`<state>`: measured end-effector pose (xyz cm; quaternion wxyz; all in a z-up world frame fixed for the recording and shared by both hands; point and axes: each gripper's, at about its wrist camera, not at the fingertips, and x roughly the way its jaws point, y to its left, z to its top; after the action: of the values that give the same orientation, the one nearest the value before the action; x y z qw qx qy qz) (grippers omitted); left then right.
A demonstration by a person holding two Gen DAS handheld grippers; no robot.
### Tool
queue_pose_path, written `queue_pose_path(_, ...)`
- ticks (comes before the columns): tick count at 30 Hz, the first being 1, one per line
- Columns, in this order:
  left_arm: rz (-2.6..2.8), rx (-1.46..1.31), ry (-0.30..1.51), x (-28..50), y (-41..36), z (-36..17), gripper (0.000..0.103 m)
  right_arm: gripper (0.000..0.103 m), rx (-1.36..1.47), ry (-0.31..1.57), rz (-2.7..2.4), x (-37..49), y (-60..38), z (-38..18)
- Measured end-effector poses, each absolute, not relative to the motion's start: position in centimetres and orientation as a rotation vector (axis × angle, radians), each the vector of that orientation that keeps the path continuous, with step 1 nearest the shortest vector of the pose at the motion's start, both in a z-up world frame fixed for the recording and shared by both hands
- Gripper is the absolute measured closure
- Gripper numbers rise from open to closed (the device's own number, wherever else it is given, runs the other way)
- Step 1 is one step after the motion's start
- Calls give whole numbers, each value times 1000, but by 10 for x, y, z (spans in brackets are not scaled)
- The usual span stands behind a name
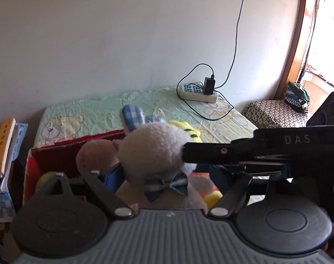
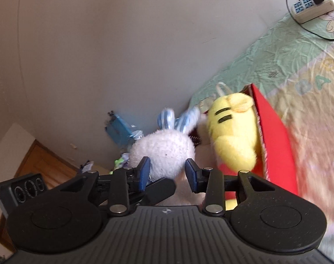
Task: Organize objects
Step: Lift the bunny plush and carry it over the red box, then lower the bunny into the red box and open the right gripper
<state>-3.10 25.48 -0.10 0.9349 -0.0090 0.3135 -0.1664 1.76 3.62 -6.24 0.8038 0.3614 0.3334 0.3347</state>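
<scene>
Both grippers (image 1: 154, 176) (image 2: 167, 173) reach forward close together, jaws partly apart

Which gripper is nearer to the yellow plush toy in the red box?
Right. The right gripper sits just beside the yellow plush toy, jaws around the white rabbit plush; the left gripper lies behind the rabbit from it.

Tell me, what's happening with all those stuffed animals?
A person holding two grippers is tidying plush toys. The white bunny plush with blue checked ears sits between the right gripper fingers, above a red box on the bed. A yellow plush is already in the box. Whether the left gripper grips the bunny isn't clear.
</scene>
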Motion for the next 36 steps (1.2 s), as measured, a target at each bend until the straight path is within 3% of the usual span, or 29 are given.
queue_pose_path(10, -342, 48, 695, -19, 252, -27, 21, 65, 712, 721, 618, 19, 42, -73)
queue_pose_path(12, -349, 51, 696, -22, 254, -28, 16, 65, 706, 719, 613, 14, 40, -70)
queue_pose_path(36, -277, 108, 736, -48, 274, -35, 17, 70, 480, 746, 600, 33, 87, -70)
